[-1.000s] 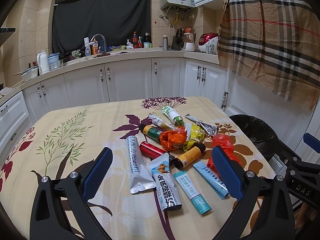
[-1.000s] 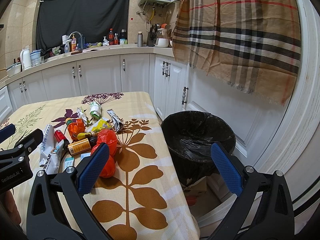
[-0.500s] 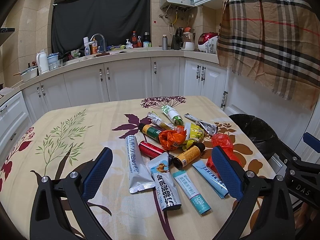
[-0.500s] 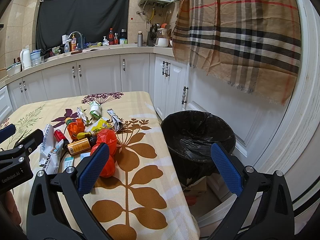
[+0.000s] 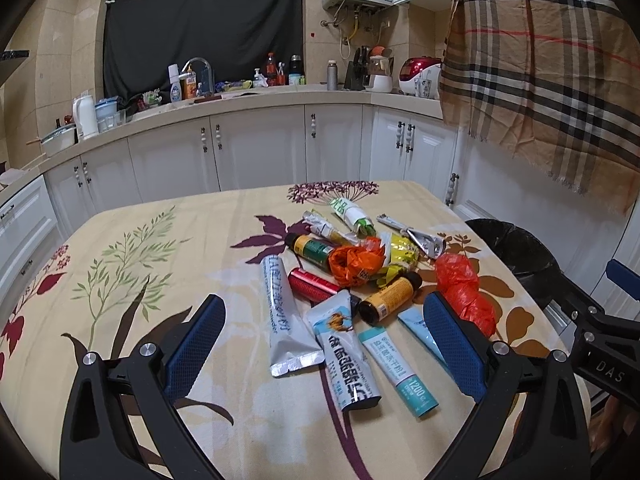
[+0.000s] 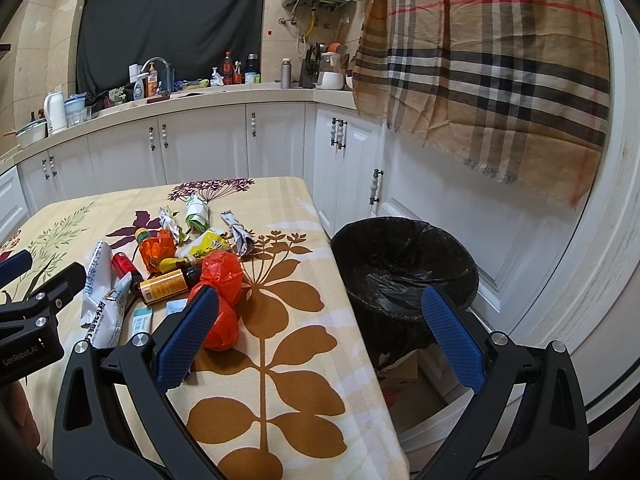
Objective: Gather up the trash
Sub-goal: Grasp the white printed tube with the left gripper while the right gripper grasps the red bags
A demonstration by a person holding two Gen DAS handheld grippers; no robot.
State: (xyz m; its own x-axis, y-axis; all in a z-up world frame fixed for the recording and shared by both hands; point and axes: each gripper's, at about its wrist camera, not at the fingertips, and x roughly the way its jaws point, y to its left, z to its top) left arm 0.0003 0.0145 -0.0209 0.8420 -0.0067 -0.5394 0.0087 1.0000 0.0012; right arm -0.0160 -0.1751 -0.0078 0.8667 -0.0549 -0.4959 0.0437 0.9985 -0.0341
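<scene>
A pile of trash lies on the floral tablecloth (image 5: pixel 160 264): a silver tube (image 5: pixel 282 318), a blue-white pouch (image 5: pixel 346 354), a teal tube (image 5: pixel 396 366), a red can (image 5: pixel 314 283), a yellow-black bottle (image 5: pixel 390 296), an orange wrapper (image 5: pixel 354 260) and a red plastic bag (image 5: pixel 464 294). My left gripper (image 5: pixel 326 354) hovers open just short of the pile, nothing between its fingers. My right gripper (image 6: pixel 322 340) is open over the table's right edge, the red plastic bag (image 6: pixel 222 300) by its left finger. A black-lined bin (image 6: pixel 404 268) stands on the floor to the right of the table.
White cabinets (image 5: pixel 256 148) and a cluttered counter with a sink tap (image 5: pixel 198 70) run behind the table. A plaid cloth (image 6: pixel 492 64) hangs over the wall above the bin. The left half of the tablecloth holds only its printed pattern.
Hardly anything has moved; the left wrist view has drifted very slightly, so the pile sits a touch lower and left. Both grippers stay open.
</scene>
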